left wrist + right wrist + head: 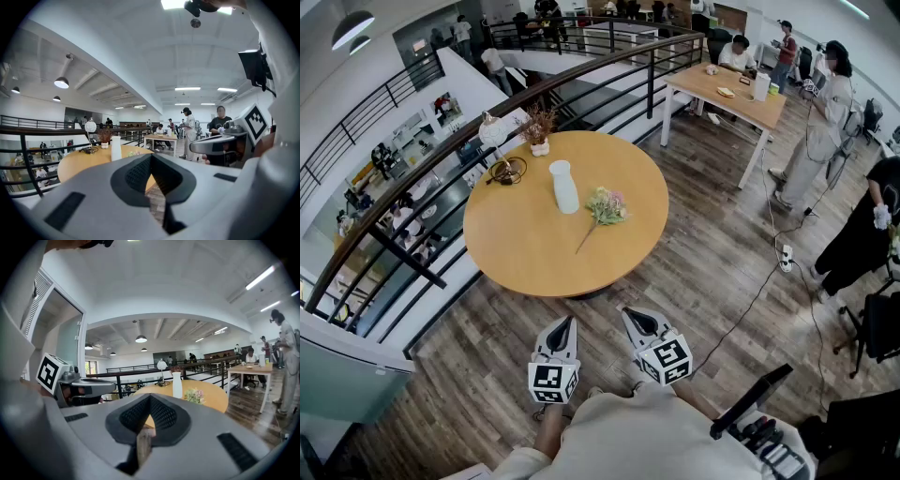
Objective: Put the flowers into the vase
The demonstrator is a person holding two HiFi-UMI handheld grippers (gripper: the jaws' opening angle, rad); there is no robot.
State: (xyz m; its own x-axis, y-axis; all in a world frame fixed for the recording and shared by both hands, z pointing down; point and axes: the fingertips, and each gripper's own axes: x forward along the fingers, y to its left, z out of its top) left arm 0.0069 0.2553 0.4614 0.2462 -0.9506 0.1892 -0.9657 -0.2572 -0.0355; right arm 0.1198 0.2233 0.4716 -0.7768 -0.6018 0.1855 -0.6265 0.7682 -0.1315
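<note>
Fingers (136, 173) of left gripper (151, 156) meet at the tips, nothing btwn them. Right gripper (150, 397) is the same: pressed together, empty. Both are held side by side over the plank floor (712, 272), just short of the table (534, 277) edge, pointing toward it.

Flowers (606, 206) lie flat on the tabletop, well apart from both sets of fingers, w/ the stem end angled back toward the grippers. Vase (564, 186) stands upright just left of the blooms, near them but apart.

Head view alone gives the whole round top, plus a lamp (493, 131), a cable coil (508, 171) and a small pot (539, 141) w/ dried sprigs, all at the far-left edge by the railing (412, 202). Left gripper view has the vase clear, but the flowers are only a pale smudge to its right, prob. the blooms, too small to be sure. It also catches the right gripper alongside w/ its marker cube. Right gripper view shows the blooms properly, right of and lower than the vase, w/ the left gripper off to its left.

Table: round, smooth light wood. Vase: white, bottle-shaped, narrow neck. Flowers: pale pink and yellow heads, green leaves, thin stem. Finger pads: dark, fine-ribbed, set in grey shells.
</note>
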